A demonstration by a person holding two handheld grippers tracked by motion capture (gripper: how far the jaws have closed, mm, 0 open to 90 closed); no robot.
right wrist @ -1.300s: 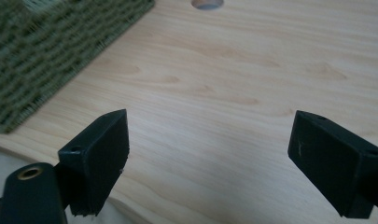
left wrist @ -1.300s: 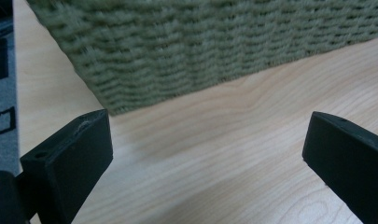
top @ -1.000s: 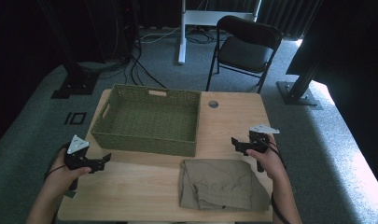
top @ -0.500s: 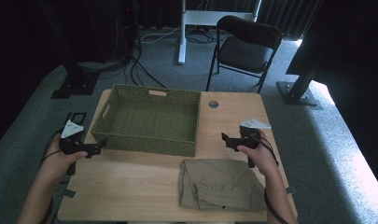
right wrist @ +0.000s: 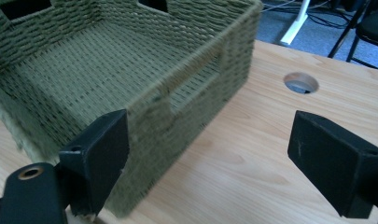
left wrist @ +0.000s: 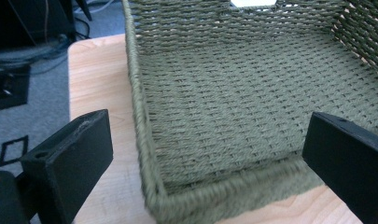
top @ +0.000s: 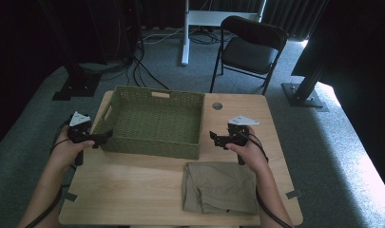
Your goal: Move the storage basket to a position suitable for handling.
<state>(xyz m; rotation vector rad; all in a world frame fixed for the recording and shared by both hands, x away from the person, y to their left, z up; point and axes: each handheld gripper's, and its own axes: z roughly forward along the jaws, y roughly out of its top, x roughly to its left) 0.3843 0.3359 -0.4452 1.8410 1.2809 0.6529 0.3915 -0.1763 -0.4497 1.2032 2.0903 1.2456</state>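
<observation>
1. Woven green basket [top: 154, 121] sits on the far half of the tabletop [top: 133, 190], empty inside, with a cut-out handle in each end wall.
2. At the basket's near-left corner the left hand-held gripper [top: 104, 136] has its jaws spread wide apart; in the left gripper view the corner rim [left wrist: 151, 196] lies between them, with neither jaw touching it.
3. Just off the basket's right wall, the right hand-held gripper [top: 215, 139] also stands with its jaws wide apart; in the right gripper view one jaw is near the wall by the handle slot [right wrist: 196, 81] and the other is over bare wood.
4. A folded khaki cloth [top: 221, 187] lies flat on the near right of the tabletop, just behind the right hand [top: 247, 149], untouched.
5. Judged step: both tools are lining up on the basket's two ends for a two-handed hold, so the approach is in hand and no grasp is made yet.
6. The next move, as I judge it, calls for each tool to slide forward until one jaw is inside the wall and one outside, then close firmly on the rim.
7. Because the weave looks soft, both sides should clamp evenly before any lift or shift, or the basket may twist.
</observation>
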